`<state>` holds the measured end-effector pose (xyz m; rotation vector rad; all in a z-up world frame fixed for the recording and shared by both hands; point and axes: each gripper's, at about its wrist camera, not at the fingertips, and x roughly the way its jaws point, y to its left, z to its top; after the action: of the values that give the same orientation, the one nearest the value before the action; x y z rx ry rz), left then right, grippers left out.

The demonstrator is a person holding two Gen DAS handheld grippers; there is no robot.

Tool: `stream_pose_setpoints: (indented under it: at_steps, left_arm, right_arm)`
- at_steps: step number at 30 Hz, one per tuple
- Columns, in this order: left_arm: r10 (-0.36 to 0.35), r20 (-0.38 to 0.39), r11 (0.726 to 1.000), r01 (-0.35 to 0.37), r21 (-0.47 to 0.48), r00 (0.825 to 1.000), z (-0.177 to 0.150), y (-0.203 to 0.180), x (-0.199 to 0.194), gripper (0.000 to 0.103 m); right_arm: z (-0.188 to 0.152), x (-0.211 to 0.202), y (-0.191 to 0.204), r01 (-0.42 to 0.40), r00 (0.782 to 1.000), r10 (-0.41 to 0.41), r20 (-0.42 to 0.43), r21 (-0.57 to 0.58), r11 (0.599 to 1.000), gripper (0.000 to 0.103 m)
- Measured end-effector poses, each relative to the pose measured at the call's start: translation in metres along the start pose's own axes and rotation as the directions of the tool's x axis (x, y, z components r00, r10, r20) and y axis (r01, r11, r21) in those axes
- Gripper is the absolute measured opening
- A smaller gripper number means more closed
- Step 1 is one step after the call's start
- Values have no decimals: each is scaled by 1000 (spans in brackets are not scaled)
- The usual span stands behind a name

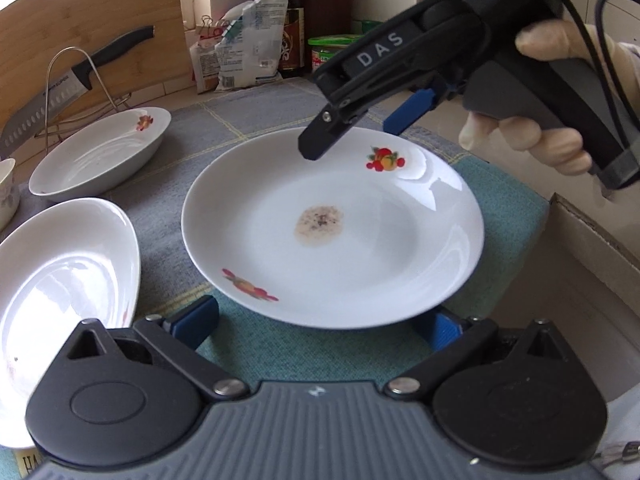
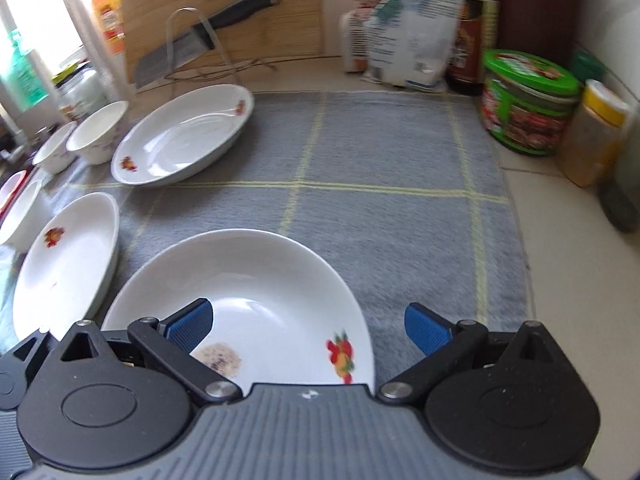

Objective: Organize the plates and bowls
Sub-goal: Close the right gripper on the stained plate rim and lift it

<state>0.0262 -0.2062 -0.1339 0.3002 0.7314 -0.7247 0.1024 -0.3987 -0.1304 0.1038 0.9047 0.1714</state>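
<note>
A round white plate (image 1: 360, 240) with fruit prints and a brown stain lies on the mat; it also shows in the right wrist view (image 2: 260, 280). My left gripper (image 1: 320, 326) is open, its blue pads on either side of the plate's near rim. My right gripper (image 2: 308, 326) is open above the plate's far side; in the left wrist view (image 1: 360, 128) it hovers over the far rim. Two more white plates (image 2: 184, 136) (image 2: 68, 260) lie to the left. Small bowls (image 2: 98, 132) stand at the far left.
A grey and teal mat (image 2: 400, 184) covers the counter. A knife rack with a cleaver (image 2: 192, 48) and a cutting board (image 2: 224, 0) stand behind. Bags, a bottle, a green tub (image 2: 528, 100) and a jar (image 2: 596, 132) line the back right. A cardboard box edge (image 1: 592, 232) is at the right.
</note>
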Motion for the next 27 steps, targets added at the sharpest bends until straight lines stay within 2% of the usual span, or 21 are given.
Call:
stream_pose_setpoints:
  at_steps: [7, 12, 15, 23, 27]
  left_arm:
    - [-14, 13, 1000, 13, 15, 1000, -1, 2, -1, 103]
    - [-22, 15, 999, 21, 25, 1000, -2, 1, -1, 103]
    - [-26, 19, 999, 25, 30, 999, -2, 2, -1, 103]
    - [-36, 16, 998, 36, 50, 999, -1, 2, 0, 103]
    - [-34, 24, 996, 32, 85, 999, 0, 0, -1, 103]
  right_arm:
    - [13, 9, -7, -131, 991, 129, -38, -51, 990, 103]
    - [18, 17, -14, -250, 963, 239, -123, -83, 965, 103]
    - [21, 21, -15, -320, 938, 303, -169, -79, 944, 103]
    - [27, 30, -19, -393, 898, 365, -247, -73, 917, 103]
    - [28, 32, -20, -409, 888, 377, -265, -78, 909, 103]
